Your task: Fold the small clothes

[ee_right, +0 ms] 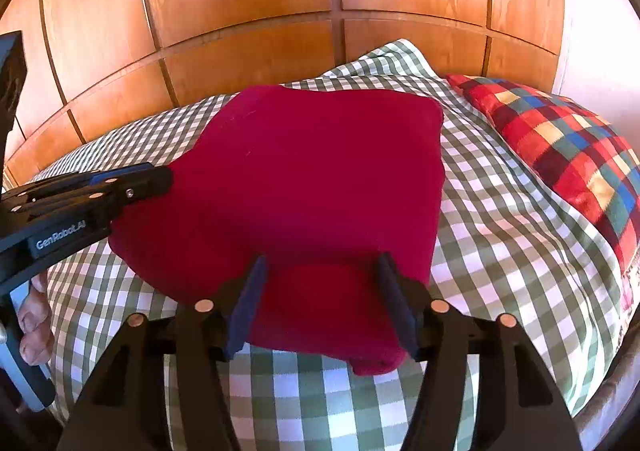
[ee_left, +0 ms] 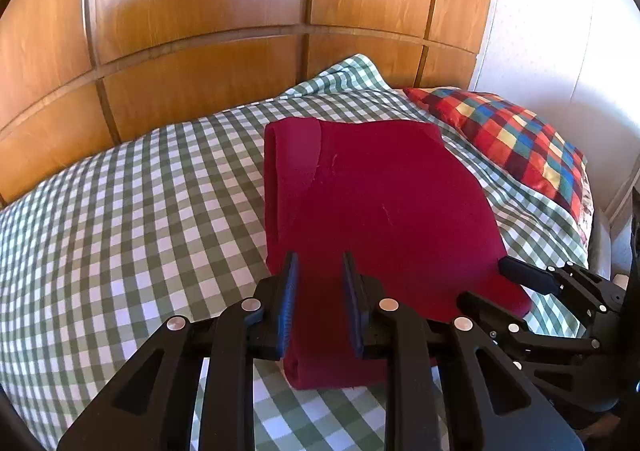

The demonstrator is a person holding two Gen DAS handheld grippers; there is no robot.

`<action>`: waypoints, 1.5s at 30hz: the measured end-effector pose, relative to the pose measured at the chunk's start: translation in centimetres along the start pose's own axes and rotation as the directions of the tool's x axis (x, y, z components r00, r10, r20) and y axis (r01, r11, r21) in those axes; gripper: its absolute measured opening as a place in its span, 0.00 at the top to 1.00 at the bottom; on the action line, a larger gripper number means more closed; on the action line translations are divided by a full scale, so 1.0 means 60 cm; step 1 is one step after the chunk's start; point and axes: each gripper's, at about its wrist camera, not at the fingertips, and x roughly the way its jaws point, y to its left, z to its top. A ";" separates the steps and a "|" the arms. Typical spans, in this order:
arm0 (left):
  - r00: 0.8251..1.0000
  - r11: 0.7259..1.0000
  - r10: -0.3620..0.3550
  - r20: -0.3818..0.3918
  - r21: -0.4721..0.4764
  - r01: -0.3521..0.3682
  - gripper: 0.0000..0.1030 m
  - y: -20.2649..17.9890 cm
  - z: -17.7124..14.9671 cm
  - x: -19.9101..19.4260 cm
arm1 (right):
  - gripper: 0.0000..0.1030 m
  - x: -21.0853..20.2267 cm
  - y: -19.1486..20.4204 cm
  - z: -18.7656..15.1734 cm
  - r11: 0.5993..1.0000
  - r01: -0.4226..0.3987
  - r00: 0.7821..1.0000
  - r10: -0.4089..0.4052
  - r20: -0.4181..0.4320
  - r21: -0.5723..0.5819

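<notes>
Bed (ee_left: 120,211): covered with a green-and-white checked sheet, smooth over most of its width, rumpled into a peak at the far edge.
Garment (ee_left: 380,203): dark red, folded into a rough rectangle, lying flat near the middle of the bed; a folded-over band runs along its left edge in the left wrist view.
Pillow (ee_left: 516,143): multicoloured check of red, blue, yellow and green, at the right end of the bed, just beside the garment but not touching it.
Wardrobe (ee_left: 200,11): glossy orange-brown wooden panels with dark grooves, standing right behind the bed and filling the background; bright patches of light reflect on it.
Wall (ee_left: 560,31): pale, to the right of the wardrobe, behind the pillow.
Left hand-held gripper (ee_left: 320,263): over the near left corner of the garment, jaws narrowly apart with red cloth between them; whether the pads pinch it, I cannot tell.
Right hand-held gripper (ee_right: 320,263): jaws released and wide, straddling the near right edge of the garment, pads clear of the cloth.
Hand (ee_right: 36,323): fingers wrapped round the left gripper's handle.
</notes>
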 end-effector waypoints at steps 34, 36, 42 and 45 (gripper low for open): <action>0.989 0.977 0.145 0.041 -0.163 -0.137 0.10 0.054 -0.064 -0.095 | 0.02 -0.094 0.045 0.000 0.966 0.211 0.973 -0.222 0.060 0.152; 0.982 0.976 0.175 0.070 -0.148 -0.163 0.07 0.047 -0.067 -0.114 | 0.02 -0.101 0.060 0.000 0.962 0.226 0.968 -0.239 0.072 0.151; 0.972 0.971 0.205 0.111 -0.151 -0.187 0.04 0.045 -0.068 -0.156 | 0.02 -0.122 0.090 0.001 0.957 0.257 0.956 -0.272 0.113 0.134; 0.970 0.968 0.212 0.118 -0.164 -0.191 0.04 0.046 -0.067 -0.169 | 0.02 -0.129 0.097 -0.001 0.959 0.254 0.955 -0.269 0.122 0.125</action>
